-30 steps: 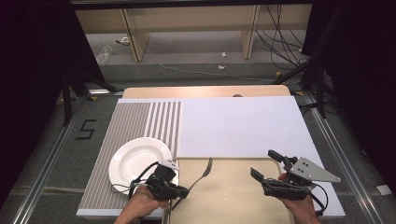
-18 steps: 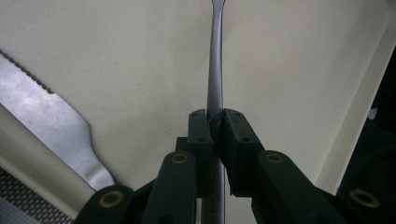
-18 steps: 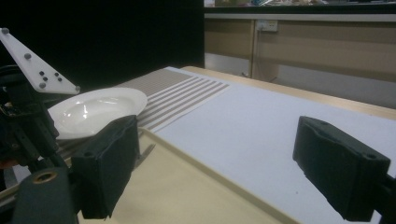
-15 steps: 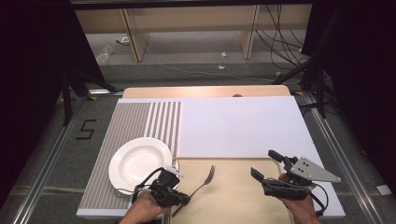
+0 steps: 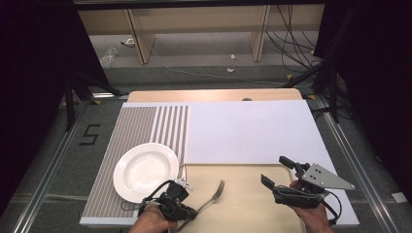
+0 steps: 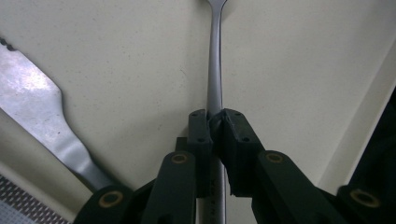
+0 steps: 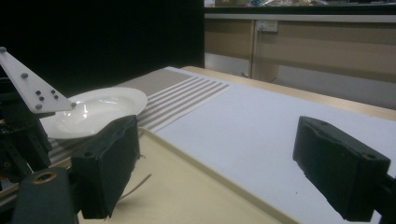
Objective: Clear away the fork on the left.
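Pinched between the pads of the left tongs (image 6: 215, 123), low in the left gripper view: the handle of the fork (image 6: 214, 60), gripped near its butt end, shaft running straight up the frame in line with the tongs, tines cut off by the top edge. Seen from the high view, same left tongs (image 5: 188, 212) at the bottom centre-left, fork (image 5: 214, 193) slanting from lower left to upper right across the beige tray (image 5: 243, 208), tines farthest from the hand. Probably resting on the tray or barely off it; hard to tell which. Just up and left of the grip, on the striped mat of the worktop (image 5: 209, 94): the white plate (image 5: 145, 171), near but apart from the fork. At the lower right, right tongs (image 5: 277, 171) spread wide with nothing between them, well apart from the fork. Along the left edge of the left gripper view, a second piece of cutlery (image 6: 42, 112), flat on the tray. Likely best handled by the left hand alone, with the long free end kept in mind on any swing toward the plate.
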The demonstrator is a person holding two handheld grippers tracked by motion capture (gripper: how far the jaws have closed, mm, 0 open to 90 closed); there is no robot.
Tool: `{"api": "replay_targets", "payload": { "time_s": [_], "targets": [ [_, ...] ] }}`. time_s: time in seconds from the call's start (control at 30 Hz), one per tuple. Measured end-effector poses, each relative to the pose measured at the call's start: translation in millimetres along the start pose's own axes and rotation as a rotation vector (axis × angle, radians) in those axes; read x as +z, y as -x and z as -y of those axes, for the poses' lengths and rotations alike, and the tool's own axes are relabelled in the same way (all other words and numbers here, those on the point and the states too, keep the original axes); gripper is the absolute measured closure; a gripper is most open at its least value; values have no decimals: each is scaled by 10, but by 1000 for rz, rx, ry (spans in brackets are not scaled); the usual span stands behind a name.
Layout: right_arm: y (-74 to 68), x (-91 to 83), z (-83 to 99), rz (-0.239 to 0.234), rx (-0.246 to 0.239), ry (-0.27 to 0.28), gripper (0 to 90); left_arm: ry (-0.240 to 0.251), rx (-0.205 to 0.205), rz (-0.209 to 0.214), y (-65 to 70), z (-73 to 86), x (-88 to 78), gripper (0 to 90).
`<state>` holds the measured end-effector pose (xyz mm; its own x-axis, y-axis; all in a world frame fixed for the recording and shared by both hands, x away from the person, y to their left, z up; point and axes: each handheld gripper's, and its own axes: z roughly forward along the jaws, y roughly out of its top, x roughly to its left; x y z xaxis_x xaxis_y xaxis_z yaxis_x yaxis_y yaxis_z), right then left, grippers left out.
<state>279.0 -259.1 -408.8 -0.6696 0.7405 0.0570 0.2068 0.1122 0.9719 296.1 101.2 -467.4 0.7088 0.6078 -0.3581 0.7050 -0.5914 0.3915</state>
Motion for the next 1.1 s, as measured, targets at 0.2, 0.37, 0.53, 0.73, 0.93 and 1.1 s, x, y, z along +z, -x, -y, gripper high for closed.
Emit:
{"api": "replay_targets", "payload": {
  "time_s": [0.2, 0.37, 0.53, 0.73, 0.93, 1.1],
  "targets": [
    [-3, -1, -1, 0, -4, -2, 155, -14, 10, -5, 27, 5, 22, 803],
    [-5, 1, -1, 0, -5, 0, 155, 11, 21, -4, 44, -26, -26, 583],
    [-5, 2, -1, -1, -8, -1, 155, 51, 50, -19, 80, -58, -67, 414],
    [-9, 1, -2, -3, -10, -1, 156, 104, 96, -44, 132, -82, -111, 266],
    [-11, 1, -1, -3, -9, 0, 155, 178, 145, -65, 198, -106, -162, 208],
    [-15, 5, 0, -4, -10, -2, 157, 221, 261, -100, 302, -120, -164, 203]
  ]
}}
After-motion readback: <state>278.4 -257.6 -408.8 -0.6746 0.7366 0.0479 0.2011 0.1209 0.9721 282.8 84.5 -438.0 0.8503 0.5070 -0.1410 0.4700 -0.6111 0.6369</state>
